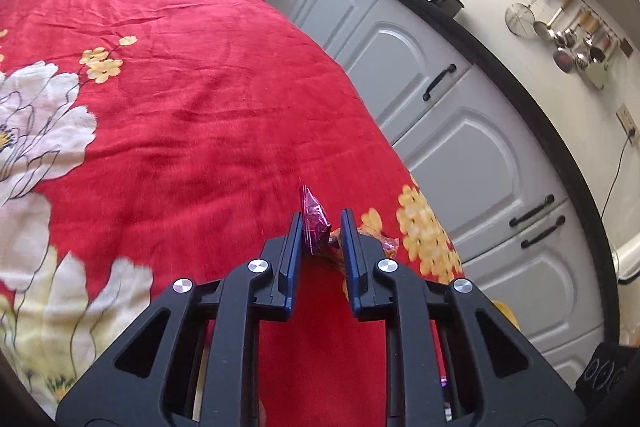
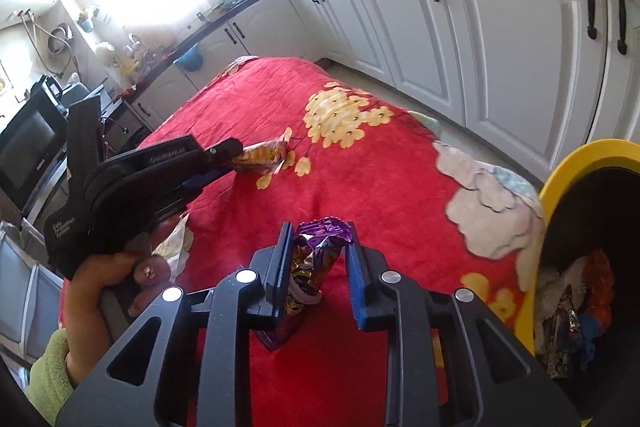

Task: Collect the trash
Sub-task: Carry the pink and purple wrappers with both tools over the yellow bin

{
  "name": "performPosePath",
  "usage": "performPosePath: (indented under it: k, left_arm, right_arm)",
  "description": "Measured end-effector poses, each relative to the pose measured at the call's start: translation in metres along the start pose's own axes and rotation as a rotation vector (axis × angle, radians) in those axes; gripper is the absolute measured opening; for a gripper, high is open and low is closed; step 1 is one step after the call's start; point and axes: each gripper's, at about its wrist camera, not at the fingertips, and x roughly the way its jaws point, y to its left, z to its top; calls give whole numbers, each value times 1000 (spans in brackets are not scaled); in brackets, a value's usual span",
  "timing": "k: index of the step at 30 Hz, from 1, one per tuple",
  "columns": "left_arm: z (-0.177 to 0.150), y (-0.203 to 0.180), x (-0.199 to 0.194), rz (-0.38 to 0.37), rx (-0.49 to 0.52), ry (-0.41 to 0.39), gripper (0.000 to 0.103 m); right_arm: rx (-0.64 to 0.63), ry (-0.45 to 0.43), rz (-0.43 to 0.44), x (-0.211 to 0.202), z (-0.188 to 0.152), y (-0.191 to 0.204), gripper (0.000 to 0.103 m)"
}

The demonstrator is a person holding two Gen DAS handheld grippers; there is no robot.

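Left claw (image 1: 320, 223): clamped on a pink wrapper (image 1: 313, 223), just above the red cloth (image 1: 200, 107).
Right claw (image 2: 319, 243): fingers closed on a purple wrapper (image 2: 320, 247), over the cloth.
Bin (image 2: 568, 179): yellow-rimmed, at the cloth's right edge, trash inside.
Left hand (image 2: 108, 267): green sleeve, gripping the handle.

A red cloth (image 1: 192, 131) with white and yellow flowers, a purple wrapper (image 2: 320, 247), a yellow-rimmed bin (image 2: 560, 179).
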Motion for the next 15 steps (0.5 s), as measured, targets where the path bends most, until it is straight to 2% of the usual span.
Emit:
performPosePath:
  k: [15]
  left_arm:
    - [-27,-53,-49,-7,206,-96,11]
  right_arm:
    - [75,-110,-27,-53,5,-46,23]
